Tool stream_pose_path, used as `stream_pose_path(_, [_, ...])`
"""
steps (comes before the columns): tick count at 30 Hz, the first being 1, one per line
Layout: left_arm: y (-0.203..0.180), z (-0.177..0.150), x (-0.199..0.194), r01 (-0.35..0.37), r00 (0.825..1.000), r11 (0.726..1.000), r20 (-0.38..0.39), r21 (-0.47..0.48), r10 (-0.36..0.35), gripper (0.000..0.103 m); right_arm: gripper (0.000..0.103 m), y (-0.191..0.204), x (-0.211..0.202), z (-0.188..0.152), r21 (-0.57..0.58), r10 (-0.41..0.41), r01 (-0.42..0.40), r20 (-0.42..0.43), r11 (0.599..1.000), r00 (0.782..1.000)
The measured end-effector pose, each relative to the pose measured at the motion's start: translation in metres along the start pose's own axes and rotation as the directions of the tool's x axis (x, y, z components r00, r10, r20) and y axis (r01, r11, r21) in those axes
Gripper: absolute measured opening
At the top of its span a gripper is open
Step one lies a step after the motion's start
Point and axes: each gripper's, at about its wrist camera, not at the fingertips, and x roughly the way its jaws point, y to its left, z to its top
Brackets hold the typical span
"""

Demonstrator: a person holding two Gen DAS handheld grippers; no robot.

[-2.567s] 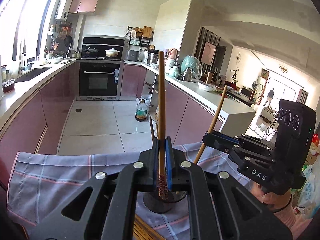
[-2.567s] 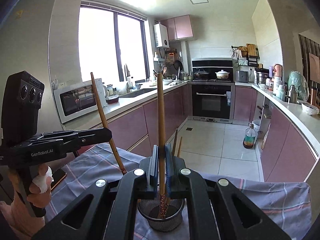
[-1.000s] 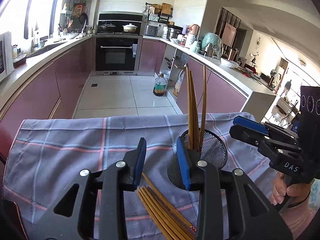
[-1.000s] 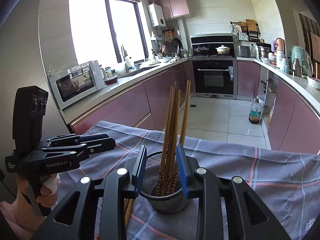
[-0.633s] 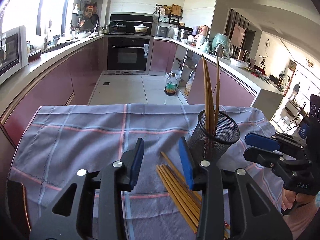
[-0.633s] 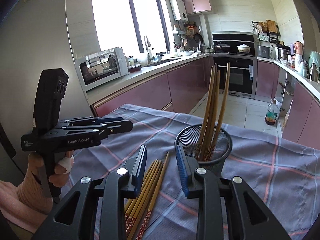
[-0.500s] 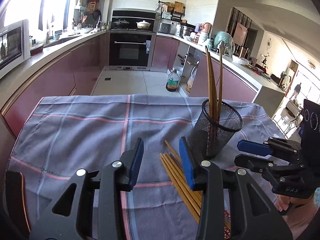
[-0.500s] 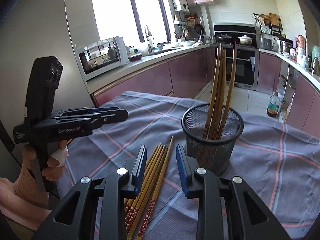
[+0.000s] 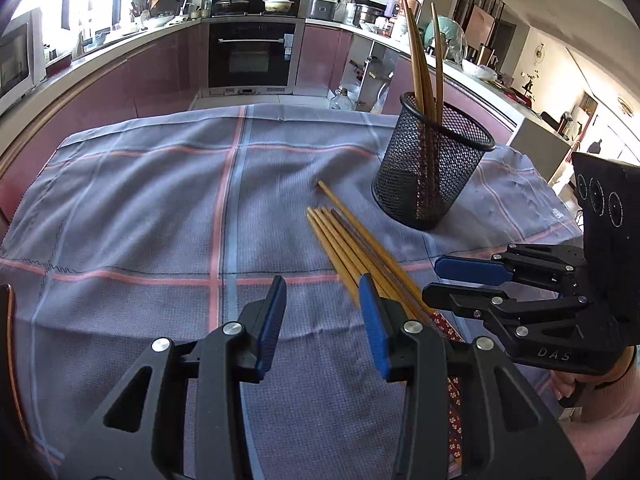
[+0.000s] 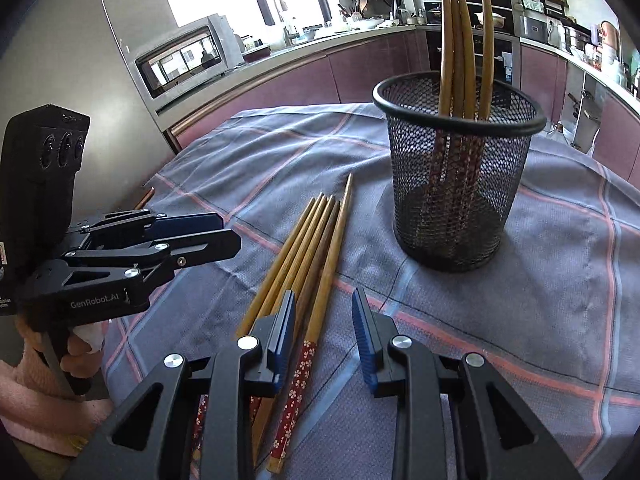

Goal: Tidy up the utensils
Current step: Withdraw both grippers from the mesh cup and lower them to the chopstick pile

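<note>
Through the left wrist camera, I saw my left claw (image 9: 322, 320) spread wide and gripping nothing, hovering low over the checked cloth (image 9: 160, 208) that covered the tabletop. Just ahead of its right finger and slightly to the right lay a bundle of loose chopsticks (image 9: 352, 244), side by side on the cloth, their plain tips pointing away from the claw and their patterned red ends running back beneath that finger. Farther ahead and to the right stood the black mesh cup (image 9: 430, 168), upright, with several chopsticks (image 9: 420, 60) standing in it and leaning against its rim. To the right of my left claw, close beside it, the right claw (image 9: 452, 282) reached in from the side, its fingers parted and gripping nothing, right beside the patterned ends of the bundle.

Through the right wrist camera, my right claw (image 10: 324, 334) was likewise spread. The outermost of the loose chopsticks (image 10: 316, 260) lay directly between its two fingers, red flowered end nearest the camera; I could not tell whether the fingers touched it. The rest of the bundle ran under and past the left finger. The mesh cup (image 10: 460, 184) stood ahead and to the right, near the bundle's tips but apart from them, holding its upright chopsticks (image 10: 460, 40). The left claw (image 10: 216, 232) sat off to the left, fingers parted, tips pointing toward the bundle.
</note>
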Motion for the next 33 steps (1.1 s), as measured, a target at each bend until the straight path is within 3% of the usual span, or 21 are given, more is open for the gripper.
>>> stream_pose_path(9, [-0.007, -0.010, 0.011, 0.023, 0.999, 1.000, -0.038, -0.002, -0.023, 0.038, 0.023, -0.003, 0.002, -0.006, 0.021, -0.006, 0.007, -0.025, 1.000, 1.000])
stream_pose_path(18, [-0.014, -0.012, 0.018, 0.025, 0.998, 0.999, -0.060, 0.024, -0.024, 0.038, 0.007, -0.004, 0.000, -0.011, 0.029, -0.029, 0.030, -0.039, 0.999, 0.999])
stream_pose_path(29, [-0.014, -0.007, 0.030, 0.029, 0.996, 0.999, -0.088, 0.043, -0.025, 0.036, 0.007, -0.004, -0.006, -0.015, 0.023, -0.034, 0.035, -0.057, 0.999, 0.998])
stream_pose_path(33, [-0.014, -0.005, 0.032, 0.014, 0.995, 0.998, -0.098, 0.057, -0.009, 0.029, 0.009, -0.001, -0.003, -0.012, 0.014, -0.036, 0.037, -0.052, 0.999, 0.998])
